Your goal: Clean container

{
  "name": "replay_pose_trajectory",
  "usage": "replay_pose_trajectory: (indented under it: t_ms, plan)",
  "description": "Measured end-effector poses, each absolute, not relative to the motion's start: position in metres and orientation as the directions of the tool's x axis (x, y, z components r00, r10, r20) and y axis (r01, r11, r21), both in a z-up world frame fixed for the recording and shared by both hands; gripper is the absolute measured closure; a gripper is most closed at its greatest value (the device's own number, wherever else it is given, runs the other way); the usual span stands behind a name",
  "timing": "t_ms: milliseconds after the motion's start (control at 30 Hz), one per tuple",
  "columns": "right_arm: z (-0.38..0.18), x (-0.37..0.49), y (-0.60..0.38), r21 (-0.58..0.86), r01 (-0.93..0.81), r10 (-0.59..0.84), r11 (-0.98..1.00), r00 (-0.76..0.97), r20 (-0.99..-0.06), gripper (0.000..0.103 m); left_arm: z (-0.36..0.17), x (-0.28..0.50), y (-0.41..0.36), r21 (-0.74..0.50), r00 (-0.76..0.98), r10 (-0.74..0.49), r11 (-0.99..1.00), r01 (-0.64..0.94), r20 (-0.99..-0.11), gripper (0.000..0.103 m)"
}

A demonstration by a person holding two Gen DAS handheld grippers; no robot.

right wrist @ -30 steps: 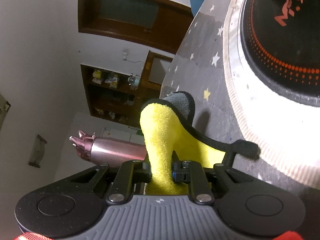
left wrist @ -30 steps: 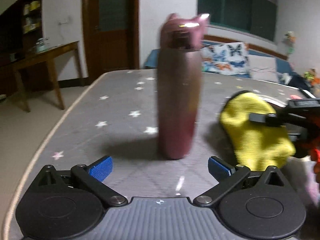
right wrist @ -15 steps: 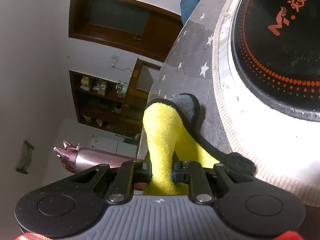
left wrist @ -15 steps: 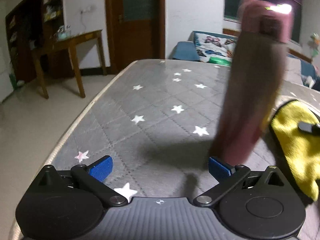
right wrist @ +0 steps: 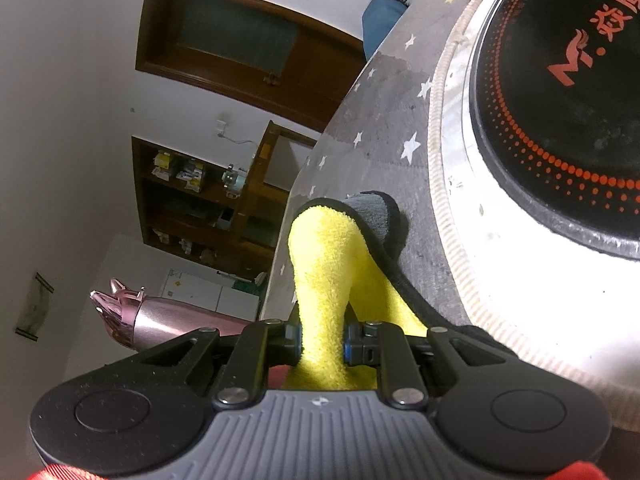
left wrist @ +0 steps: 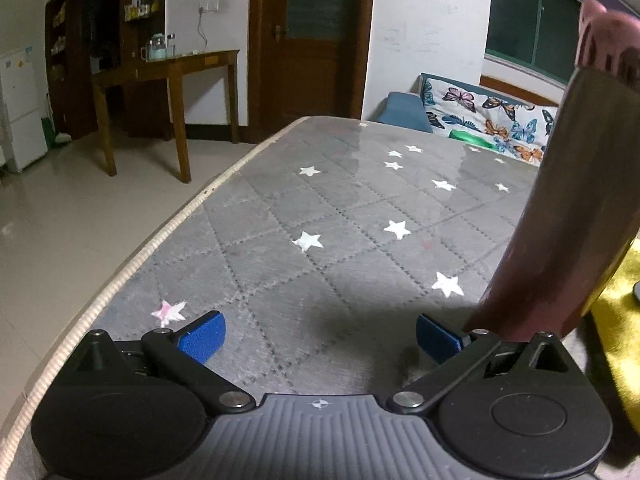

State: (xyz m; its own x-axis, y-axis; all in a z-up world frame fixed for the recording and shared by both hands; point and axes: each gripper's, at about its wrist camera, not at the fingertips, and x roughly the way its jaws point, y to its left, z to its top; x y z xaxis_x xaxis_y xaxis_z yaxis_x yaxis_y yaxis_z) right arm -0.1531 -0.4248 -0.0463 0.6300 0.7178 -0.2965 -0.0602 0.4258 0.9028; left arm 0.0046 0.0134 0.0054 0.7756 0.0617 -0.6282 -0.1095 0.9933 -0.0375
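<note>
Both grippers differ: our left gripper (left wrist: 318,334), jaws wide, has swung off the bottle (left wrist: 560,216); right gripper (right wrist: 322,342) pinches the yellow cloth (right wrist: 324,264), wiping unstarted

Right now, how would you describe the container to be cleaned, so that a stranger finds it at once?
Look at the grey star-patterned mat. Near its right side stands a tall pink metal bottle, just beside the yellow cloth. Its glossy pink lid with pointed ears sets it apart.

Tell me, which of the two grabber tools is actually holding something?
The right gripper: its fingers pinch the yellow cloth. The left gripper is open and empty.
</note>
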Motion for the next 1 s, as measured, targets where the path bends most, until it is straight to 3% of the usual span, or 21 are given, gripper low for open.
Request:
replay_pose_trajectory:
  t_ms: [1000]
  plan:
    - [-0.0476, -0.1482, -0.4265, 0.891, -0.045, 0.69, 0.452, 0.651, -0.317, 0.086, -0.0009, 0.0074, 0.0132, 0.006, 0.768, 0.088, 0.994, -0.109, -0.635, 0.0]
